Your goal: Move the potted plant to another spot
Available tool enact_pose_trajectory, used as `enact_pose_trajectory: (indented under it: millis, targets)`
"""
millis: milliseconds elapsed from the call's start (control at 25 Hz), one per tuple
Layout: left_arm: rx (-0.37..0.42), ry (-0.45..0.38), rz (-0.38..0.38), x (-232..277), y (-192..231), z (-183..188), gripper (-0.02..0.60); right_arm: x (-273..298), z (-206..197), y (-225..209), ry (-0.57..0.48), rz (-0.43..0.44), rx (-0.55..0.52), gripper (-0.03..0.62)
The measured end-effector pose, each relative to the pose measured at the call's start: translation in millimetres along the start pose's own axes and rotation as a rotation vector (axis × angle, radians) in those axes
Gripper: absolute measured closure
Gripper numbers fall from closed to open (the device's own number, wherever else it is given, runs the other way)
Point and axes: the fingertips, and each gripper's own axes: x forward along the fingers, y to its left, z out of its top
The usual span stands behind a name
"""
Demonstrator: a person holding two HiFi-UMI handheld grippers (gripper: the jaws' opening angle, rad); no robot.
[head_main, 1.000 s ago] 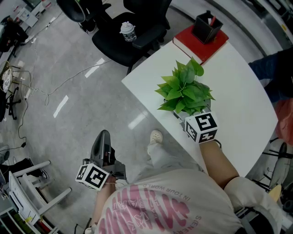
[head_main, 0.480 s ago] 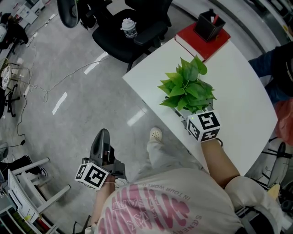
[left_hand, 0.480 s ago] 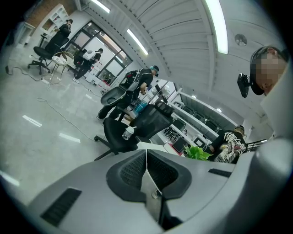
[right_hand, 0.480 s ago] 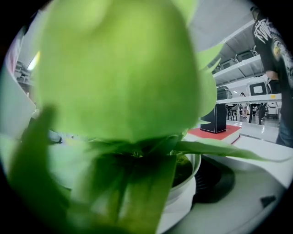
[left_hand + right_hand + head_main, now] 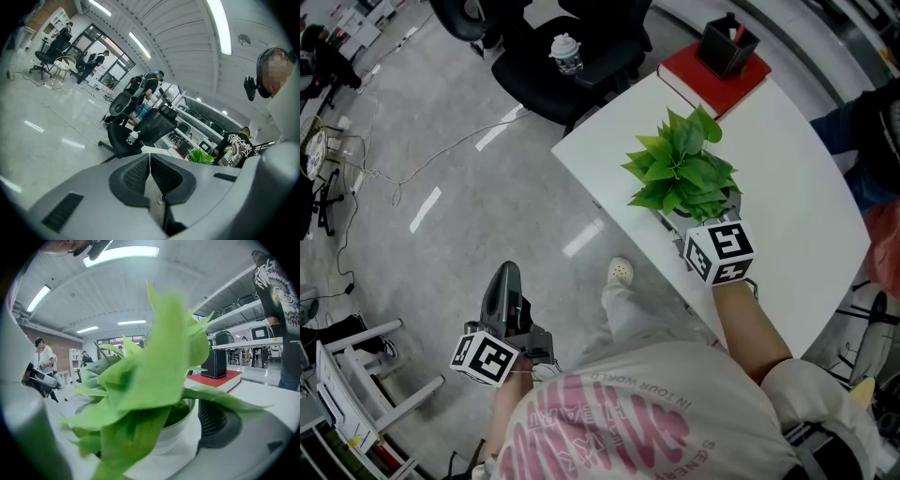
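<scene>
Since a second ago little has changed: the potted plant point(image 5: 680, 173) and your right gripper point(image 5: 689, 223) have hardly shifted on the white surface point(image 5: 787, 187), and your left gripper point(image 5: 506, 281) still hangs low beside your leg, over the floor point(image 5: 441, 187) and clear of the surface. Its jaws are pressed together with nothing between them. Your right gripper's jaws stand wide, set around the plant's white pot point(image 5: 180, 427). The ribbed black pad point(image 5: 213, 420) on one side lies against the pot wall, while the other pad is hidden behind blurred leaves. From these views you cannot tell whether the pot rests on the surface or is raised off it. The pot holds a bushy spread of bright green leaves over a dark filling, and the leaves overhang the rim all round. At the far corner a black pen holder point(image 5: 724, 52) stands on a red book point(image 5: 694, 89), with something red sticking up inside it. A lidded cup point(image 5: 567, 53) sits on the seat of the black chair point(image 5: 553, 84) beyond the surface's left corner. The plant stands near the surface's left edge and not far from the edge nearest you, its topmost leaf reaching close to the red book. The bare stretch of surface lies to your right of the plant and runs toward the far right edge.
</scene>
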Motion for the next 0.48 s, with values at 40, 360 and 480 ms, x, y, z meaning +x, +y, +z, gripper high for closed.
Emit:
enact_pose_trajectory:
  millis: [40, 360, 480]
  targets:
    - [0.002, -0.002, 0.000, -1.9, -0.6, 0.5, 0.555, -1.4, 0.7, 0.1, -0.003, -0.003, 0.002, 0.011]
    - [0.016, -0.011, 0.000, -15.6, -6.0, 1.1, 0.555, -10.6, 3.5, 3.6, -0.010, -0.013, -0.014, 0.011]
    - [0.023, -0.022, -0.006, -21.1, -8.4, 4.0, 0.555, -14.5, 2.4, 3.5, -0.008, -0.021, -0.019, 0.011]
